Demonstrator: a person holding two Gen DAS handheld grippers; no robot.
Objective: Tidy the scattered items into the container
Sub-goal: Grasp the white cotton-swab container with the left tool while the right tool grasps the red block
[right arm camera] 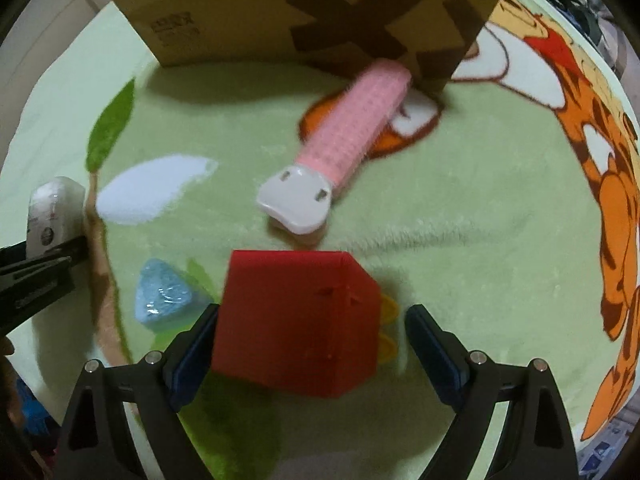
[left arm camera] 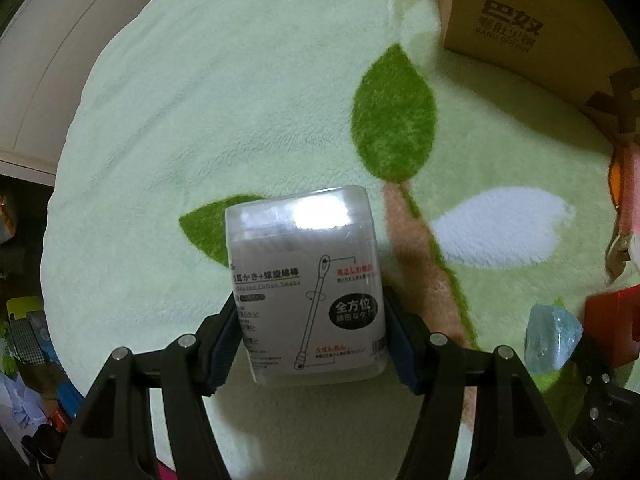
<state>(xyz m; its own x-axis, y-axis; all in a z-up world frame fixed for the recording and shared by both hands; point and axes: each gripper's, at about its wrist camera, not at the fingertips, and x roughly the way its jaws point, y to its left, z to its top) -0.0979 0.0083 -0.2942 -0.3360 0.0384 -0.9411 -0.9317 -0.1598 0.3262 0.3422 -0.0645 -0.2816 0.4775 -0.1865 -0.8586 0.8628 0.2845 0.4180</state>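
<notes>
The left gripper [left arm camera: 308,344] is clamped on a clear plastic box of cotton swabs [left arm camera: 306,288], its blue pads pressed against the box's two sides. The box is tall with rounded corners and a see-through lid that catches a bright glare; the white swab tips show as a pale band under the lid. A label covers its front, with black Japanese print, a line drawing of a long swab, a black oval badge and small red text. Whether the box rests on the blanket or is lifted off it cannot be told.

The right gripper [right arm camera: 312,344] has its jaws spread around a red box [right arm camera: 296,320]. The left pad touches or nearly touches the box's side, while the right pad stands clear of it with blanket showing between. The red box is plain and matt, sharp-edged, and sits tilted on the blanket.

Just to the left of the red box lies a small light-blue wrapped wedge [right arm camera: 166,300], shiny with film. Beyond the red box a pink hair roller [right arm camera: 356,128] with a white plug-like end lies slanted, its far end near the cardboard box [right arm camera: 304,12]. The cardboard box is brown with dark printed characters, standing at the far edge of the pale green fleece blanket [left arm camera: 240,100], which bears leaf shapes and an orange tiger cartoon.
</notes>
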